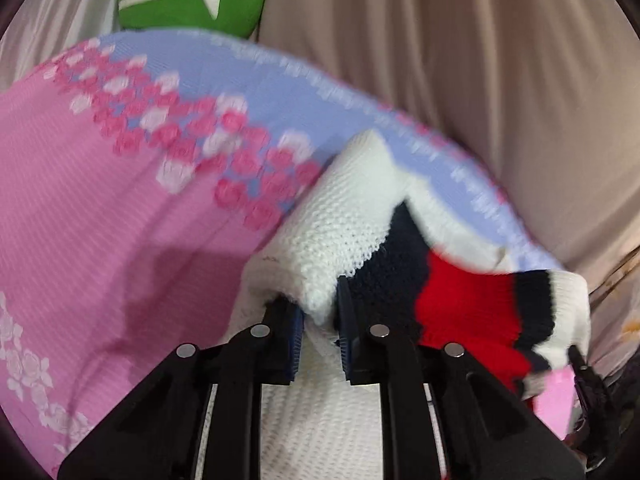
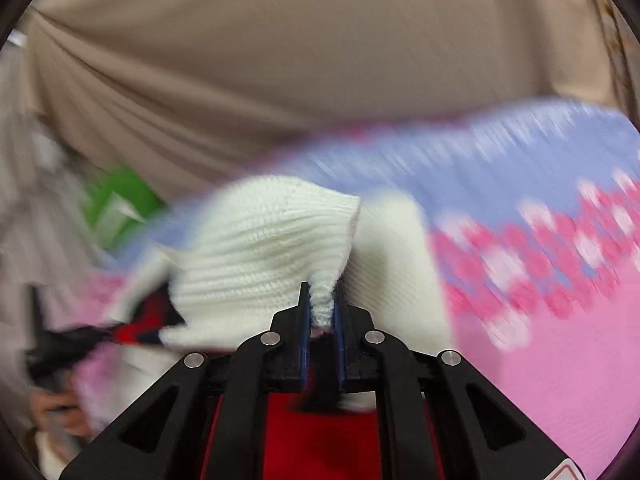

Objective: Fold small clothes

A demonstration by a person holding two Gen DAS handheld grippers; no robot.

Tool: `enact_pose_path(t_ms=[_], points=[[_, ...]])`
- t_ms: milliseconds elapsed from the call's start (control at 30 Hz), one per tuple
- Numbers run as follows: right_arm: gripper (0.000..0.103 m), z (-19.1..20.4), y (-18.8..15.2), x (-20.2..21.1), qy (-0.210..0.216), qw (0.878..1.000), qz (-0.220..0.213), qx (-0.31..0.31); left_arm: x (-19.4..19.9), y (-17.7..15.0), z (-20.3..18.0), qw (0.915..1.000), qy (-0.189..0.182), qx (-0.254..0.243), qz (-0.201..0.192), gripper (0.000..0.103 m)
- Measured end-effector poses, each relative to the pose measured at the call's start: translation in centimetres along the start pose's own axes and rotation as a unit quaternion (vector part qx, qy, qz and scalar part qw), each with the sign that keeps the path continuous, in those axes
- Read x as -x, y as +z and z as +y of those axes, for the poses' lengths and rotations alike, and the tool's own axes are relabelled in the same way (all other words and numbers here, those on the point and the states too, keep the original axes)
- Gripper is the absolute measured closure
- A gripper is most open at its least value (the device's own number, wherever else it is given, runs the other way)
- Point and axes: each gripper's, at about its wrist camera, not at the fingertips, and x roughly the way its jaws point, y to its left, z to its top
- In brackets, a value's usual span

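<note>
Right tool [image 2: 322, 308] — pinching sweater [image 2: 272, 240] | left tool [image 1: 318, 320] (likewise) | axis unclear

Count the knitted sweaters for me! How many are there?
1. The white, navy and red knitted sweater lies on the pink and blue floral sheet, pinched by the left hand-held gripper and the right hand-held gripper. Others may be hidden outside the views.
</note>
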Motion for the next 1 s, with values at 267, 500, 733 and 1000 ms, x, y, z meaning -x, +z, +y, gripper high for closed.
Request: enact_pose_path(t_ms=[267, 500, 733, 1000], points=[[0.079, -0.1, -1.7, 0.3, -0.024, 1.0, 0.013, 0.012, 2.5, -0.6, 1.0, 0.9996, -0.014, 0.014, -0.021, 0.085], [0.05, -1.7, -0.2, 1.1, -0.028, 0.999, -0.033, -0.022, 4.2, 0.2, 0.0, 0.9987, -0.024, -0.001, -0.045, 0.084], [0.093, 1.4, 1.9, -2.1, -0.039, 0.998, -0.018, 0.048, -1.4, 0.8, -2.2, 0.9973, 0.039, -0.058, -0.024, 0.097], [0.098, -3.1, 2.0, -5.2, -0.073, 0.997, 0.005, 0.023, -1.9, 0.3, -2.2, 0.9918, 0.09, -0.075, -0.05, 0.1]])
